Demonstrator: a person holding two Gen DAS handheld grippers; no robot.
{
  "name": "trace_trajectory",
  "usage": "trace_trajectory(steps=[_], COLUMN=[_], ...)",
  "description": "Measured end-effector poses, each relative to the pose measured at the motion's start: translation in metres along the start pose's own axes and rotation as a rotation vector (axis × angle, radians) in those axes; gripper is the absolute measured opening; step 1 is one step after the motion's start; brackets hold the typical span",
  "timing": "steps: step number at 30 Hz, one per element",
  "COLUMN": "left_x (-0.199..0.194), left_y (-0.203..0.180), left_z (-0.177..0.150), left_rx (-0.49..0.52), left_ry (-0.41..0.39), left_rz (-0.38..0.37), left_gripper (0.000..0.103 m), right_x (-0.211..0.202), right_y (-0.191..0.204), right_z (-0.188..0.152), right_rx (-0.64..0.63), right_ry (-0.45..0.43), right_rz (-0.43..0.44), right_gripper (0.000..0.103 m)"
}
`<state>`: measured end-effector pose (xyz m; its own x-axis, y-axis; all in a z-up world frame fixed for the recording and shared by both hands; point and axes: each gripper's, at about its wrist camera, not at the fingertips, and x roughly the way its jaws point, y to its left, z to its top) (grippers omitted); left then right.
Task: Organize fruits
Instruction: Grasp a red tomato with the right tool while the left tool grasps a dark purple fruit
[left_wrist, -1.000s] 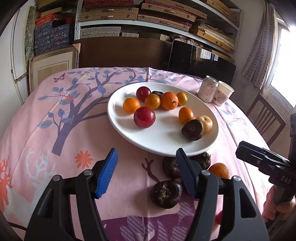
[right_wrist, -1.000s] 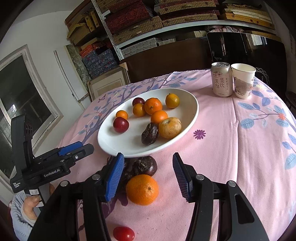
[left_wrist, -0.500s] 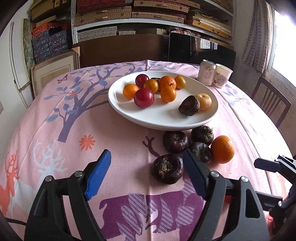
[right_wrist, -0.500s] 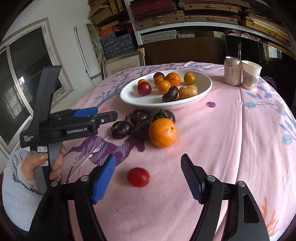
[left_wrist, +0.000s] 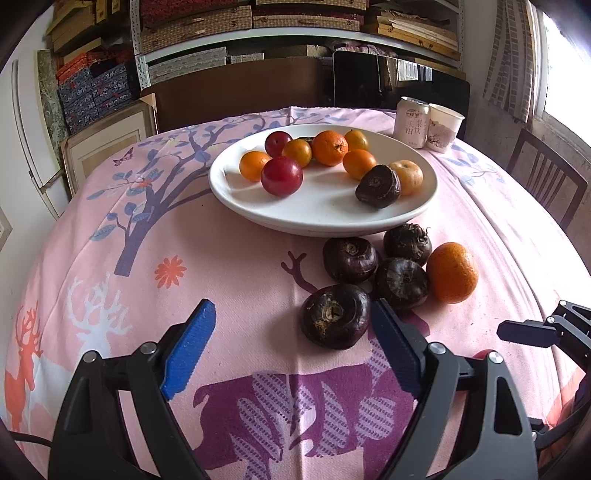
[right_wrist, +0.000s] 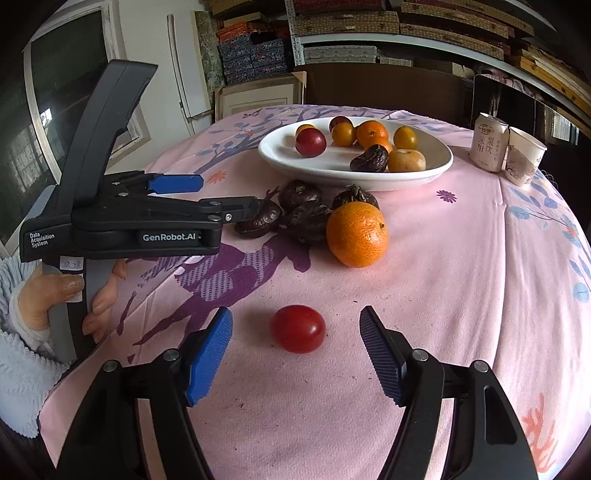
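My right gripper (right_wrist: 295, 349) hangs over the pink tablecloth (right_wrist: 461, 295), jaws just narrowing but apart, a small red fruit (right_wrist: 297, 328) between them, untouched. My left gripper (left_wrist: 291, 343) has just spread wider; the nearest dark water chestnut (left_wrist: 335, 316) sits beside its right pad, ungripped. Three more chestnuts and an orange (left_wrist: 451, 272) lie before the white plate (left_wrist: 295, 218) of fruit.

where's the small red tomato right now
In the right wrist view the small red tomato lies alone on the pink tablecloth, just ahead of the right gripper and nearer the camera than the loose orange.
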<state>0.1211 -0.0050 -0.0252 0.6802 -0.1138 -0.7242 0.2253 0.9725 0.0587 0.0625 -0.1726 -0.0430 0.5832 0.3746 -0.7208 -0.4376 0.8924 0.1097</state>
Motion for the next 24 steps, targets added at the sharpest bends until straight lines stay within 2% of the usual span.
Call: trace_trajectory(steps=[2, 4, 7, 11, 18, 24], left_x=[0.001, 0.001, 0.003, 0.007, 0.017, 0.033], left_y=[-0.001, -0.003, -0.008, -0.013, -0.013, -0.004], left_z=[-0.001, -0.001, -0.003, -0.004, -0.001, 0.002], left_rx=[0.006, 0.015, 0.035, 0.061, 0.046, -0.016], left_ry=[0.004, 0.008, 0.013, 0.025, 0.058, 0.11], left_rz=[-0.003, -0.006, -0.009, -0.005, -0.038, -0.056], left_gripper=[0.084, 0.084, 0.084, 0.084, 0.084, 0.084], right_x=[0.004, 0.007, 0.005, -0.003, -0.009, -0.008], right_y=[-0.001, -0.004, -0.007, -0.012, -0.023, -0.025], right_z=[0.0, 0.0, -0.001, 0.0, 0.001, 0.002], right_rx=[0.009, 0.028, 0.041, 0.071, 0.115, 0.122], right_ry=[0.02, 0.036, 0.03, -0.001, -0.033, -0.032], right_rz=[0.006, 0.018, 0.031, 0.042, 0.03, 0.028], right_gripper=[0.056, 0.041, 0.032, 0.032, 0.032, 0.032])
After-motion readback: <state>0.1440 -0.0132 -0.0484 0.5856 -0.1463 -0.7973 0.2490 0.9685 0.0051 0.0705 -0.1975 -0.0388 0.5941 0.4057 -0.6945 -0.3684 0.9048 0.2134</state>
